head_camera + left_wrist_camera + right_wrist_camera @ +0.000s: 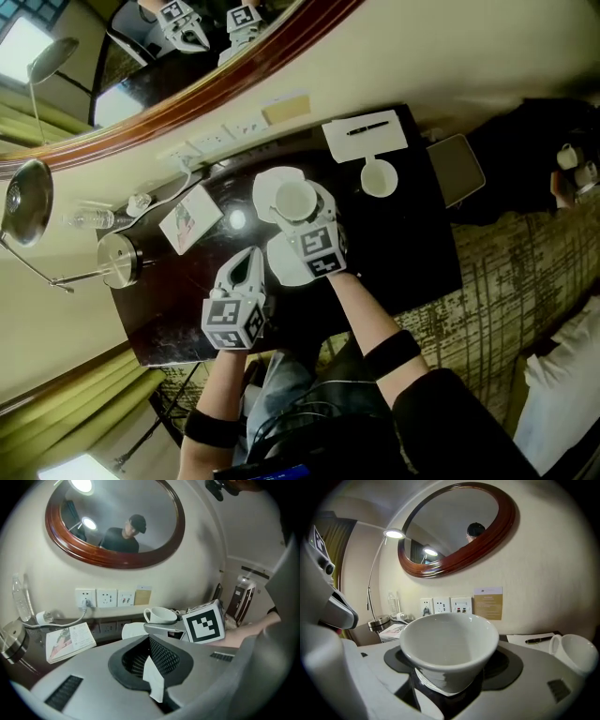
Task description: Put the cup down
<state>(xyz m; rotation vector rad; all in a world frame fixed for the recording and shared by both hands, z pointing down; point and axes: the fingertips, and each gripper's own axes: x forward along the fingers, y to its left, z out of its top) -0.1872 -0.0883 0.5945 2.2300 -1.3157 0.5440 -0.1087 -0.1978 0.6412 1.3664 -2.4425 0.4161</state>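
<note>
The white ceramic cup (pixel 449 644) sits gripped between the jaws of the right gripper (pixel 447 686), held over the round white saucer (pixel 267 187) on the dark glossy worktop (pixel 412 234); the left gripper (pixel 152 667) hangs beside it, jaws pressed together.

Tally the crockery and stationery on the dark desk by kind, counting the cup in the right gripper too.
cup: 2 (held cup, spare cup)
saucer: 1
notepad: 1
pen: 1
booklet: 1
Total: 6
</note>
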